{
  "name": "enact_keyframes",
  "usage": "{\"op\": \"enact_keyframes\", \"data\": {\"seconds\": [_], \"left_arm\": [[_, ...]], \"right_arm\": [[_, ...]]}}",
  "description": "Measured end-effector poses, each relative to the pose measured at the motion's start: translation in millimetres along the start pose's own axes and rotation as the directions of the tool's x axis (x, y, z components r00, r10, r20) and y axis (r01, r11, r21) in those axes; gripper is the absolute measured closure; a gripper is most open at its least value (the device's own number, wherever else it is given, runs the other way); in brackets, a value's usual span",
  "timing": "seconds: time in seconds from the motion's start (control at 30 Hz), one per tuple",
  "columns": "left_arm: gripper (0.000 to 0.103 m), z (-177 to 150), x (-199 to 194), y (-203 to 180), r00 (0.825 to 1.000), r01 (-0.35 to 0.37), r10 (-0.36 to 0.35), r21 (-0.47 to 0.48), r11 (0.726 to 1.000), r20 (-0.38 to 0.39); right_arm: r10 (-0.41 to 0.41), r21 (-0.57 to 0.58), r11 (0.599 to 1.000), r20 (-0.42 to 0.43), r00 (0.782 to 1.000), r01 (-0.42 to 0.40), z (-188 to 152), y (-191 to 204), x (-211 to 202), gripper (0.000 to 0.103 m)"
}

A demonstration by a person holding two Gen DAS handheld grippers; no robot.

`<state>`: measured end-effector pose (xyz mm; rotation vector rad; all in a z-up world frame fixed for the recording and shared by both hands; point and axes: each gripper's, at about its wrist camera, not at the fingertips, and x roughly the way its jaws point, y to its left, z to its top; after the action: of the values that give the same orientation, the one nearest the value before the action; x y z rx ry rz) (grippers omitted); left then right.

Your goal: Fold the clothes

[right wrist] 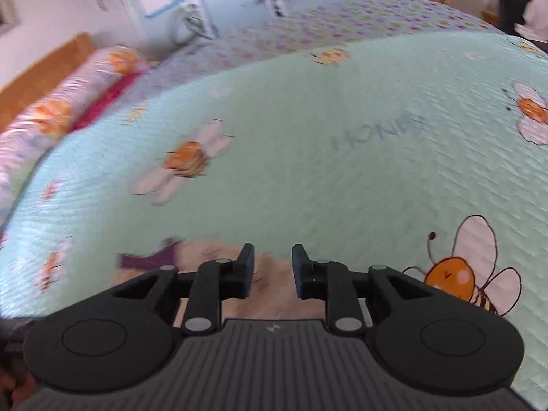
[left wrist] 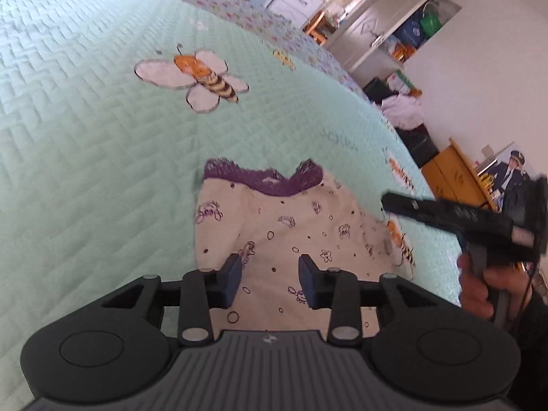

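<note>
The left gripper (left wrist: 270,282) hangs with jaws parted, empty, over the near part of a folded cream garment (left wrist: 291,236) with purple cartoon prints and a purple trim at its far edge. That garment lies flat on a mint bee-print quilt (left wrist: 102,137) — the right gripper (right wrist: 273,270), also spread and empty, hovers at the garment's right side, held in a hand (left wrist: 479,287).

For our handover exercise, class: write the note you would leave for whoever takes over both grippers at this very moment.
Left gripper: open, empty, over the near part of the cream printed garment with purple trim.
Right gripper: open, empty, over the garment's right side; a hand holds it.
Garment: lies in a compact shape on the mint quilted bedspread with bee pictures, purple trim at the far edge.
Done: garment appears laid down; whether any fold is made cannot be told.
Left: grip the edges, fold, smooth.
</note>
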<state>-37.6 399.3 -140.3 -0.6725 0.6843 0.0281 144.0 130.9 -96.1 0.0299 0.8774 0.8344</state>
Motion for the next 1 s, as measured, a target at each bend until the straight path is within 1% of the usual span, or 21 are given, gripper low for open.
{"op": "enact_keyframes", "data": {"seconds": [0.03, 0.07, 0.13, 0.17, 0.23, 0.27, 0.3, 0.37, 0.4, 0.43, 0.5, 0.57, 0.67, 0.7, 0.73, 0.77, 0.8, 0.83, 0.9, 0.97, 1.0], "left_arm": [[0.048, 2.3, 0.1, -1.2, 1.000, -0.013, 0.013, 0.001, 1.000, 0.009], [0.046, 4.7, 0.2, -2.5, 0.999, -0.027, 0.027, 0.002, 1.000, 0.019], [0.046, 10.0, 4.4, -5.8, 0.999, -0.037, 0.037, -0.001, 0.999, 0.020], [0.046, 12.5, 6.9, -7.8, 0.999, -0.038, 0.038, -0.003, 0.999, 0.017], [0.046, 17.4, 11.2, -14.6, 0.999, -0.044, 0.044, 0.025, 0.999, 0.009], [0.046, 20.4, 13.5, -17.9, 0.998, -0.059, 0.058, 0.046, 0.997, 0.007], [0.046, 23.7, 16.0, -20.4, 0.996, -0.087, 0.086, 0.071, 0.994, 0.010], [0.046, 30.9, 19.2, -18.2, 0.991, -0.135, 0.135, 0.083, 0.987, 0.012], [0.046, 33.6, 17.7, -14.1, 0.990, -0.138, 0.138, 0.070, 0.988, 0.015], [0.046, 35.1, 14.5, -10.6, 0.991, -0.134, 0.133, 0.060, 0.989, 0.022], [0.046, 32.3, 3.1, -9.4, 0.994, -0.105, 0.102, 0.055, 0.993, 0.041], [0.046, 21.5, -9.7, -15.3, 0.997, -0.070, 0.067, 0.068, 0.995, 0.049], [0.045, -5.8, -24.2, -32.4, 0.998, -0.045, 0.041, 0.108, 0.993, 0.037], [0.045, -17.0, -27.5, -40.4, 0.998, -0.059, 0.055, 0.142, 0.988, 0.030], [0.045, -28.3, -31.8, -48.3, 0.997, -0.077, 0.074, 0.176, 0.981, 0.027], [0.045, -40.0, -37.3, -56.4, 0.995, -0.102, 0.098, 0.209, 0.973, 0.029], [0.045, -51.5, -43.5, -64.4, 0.993, -0.116, 0.112, 0.239, 0.964, 0.031], [0.045, -62.1, -50.5, -72.0, 0.993, -0.114, 0.111, 0.265, 0.957, 0.030], [0.044, -79.6, -58.0, -82.4, 0.994, -0.107, 0.106, 0.317, 0.943, 0.019], [0.042, -95.6, -61.5, -88.0, 0.993, -0.109, 0.116, 0.360, 0.927, 0.002], [0.042, -102.3, -59.7, -85.0, 0.990, -0.129, 0.143, 0.363, 0.923, -0.013]], "right_arm": [[0.036, -0.005, 0.999, -0.005, 0.999, -0.037, -5.1, 1.6, -3.5, 0.054], [0.073, -0.010, 0.997, -0.011, 0.997, -0.073, -10.1, 3.3, -7.0, 0.052], [0.095, 0.010, 0.995, -0.037, 0.995, -0.095, -11.5, 5.5, 6.6, 0.052], [0.117, 0.039, 0.993, -0.056, 0.992, -0.115, -9.9, 5.6, 16.8, 0.052], [0.209, 0.135, 0.972, -0.101, 0.973, -0.195, -1.9, 4.1, 42.3, 0.052], [0.227, 0.176, 0.962, -0.103, 0.968, -0.207, 4.1, 3.5, 54.2, 0.052], [0.200, 0.202, 0.963, -0.088, 0.976, -0.179, 11.8, 1.3, 63.3, 0.052], [0.095, 0.266, 0.960, -0.030, 0.995, -0.084, 26.3, -10.4, 71.6, 0.052], [0.082, 0.313, 0.947, -0.005, 0.997, -0.077, 30.5, -17.9, 69.4, 0.051], [0.110, 0.344, 0.932, 0.021, 0.994, -0.111, 31.4, -23.8, 62.2, 0.051], [0.179, 0.324, 0.928, 0.043, 0.983, -0.183, 25.3, -26.3, 39.1, 0.051], [0.179, 0.268, 0.948, -0.011, 0.984, -0.170, 7.5, -23.4, 16.2, 0.045], [0.100, 0.145, 0.985, -0.071, 0.992, -0.089, -29.1, -25.6, -6.1, 0.044], [0.018, 0.112, 0.994, -0.068, 0.998, -0.010, -38.6, -29.6, -12.9, 0.044], [-0.050, 0.122, 0.991, -0.041, 0.998, 0.055, -45.4, -35.4, -23.4, 0.043], [-0.097, 0.151, 0.984, -0.008, 0.995, 0.097, -51.7, -41.5, -36.0, 0.042], [-0.071, 0.183, 0.981, 0.032, 0.997, 0.064, -58.2, -43.5, -51.9, 0.043], [-0.022, 0.173, 0.985, 0.056, 0.998, 0.012, -66.2, -34.1, -66.7, 0.043], [0.062, 0.106, 0.992, 0.078, 0.995, -0.070, -83.9, -5.2, -93.2, 0.042], [0.075, 0.096, 0.992, 0.082, 0.994, -0.082, -98.5, 4.3, -104.4, 0.042], [0.073, 0.097, 0.992, 0.082, 0.994, -0.081, -105.4, 7.1, -108.4, 0.042]]}}
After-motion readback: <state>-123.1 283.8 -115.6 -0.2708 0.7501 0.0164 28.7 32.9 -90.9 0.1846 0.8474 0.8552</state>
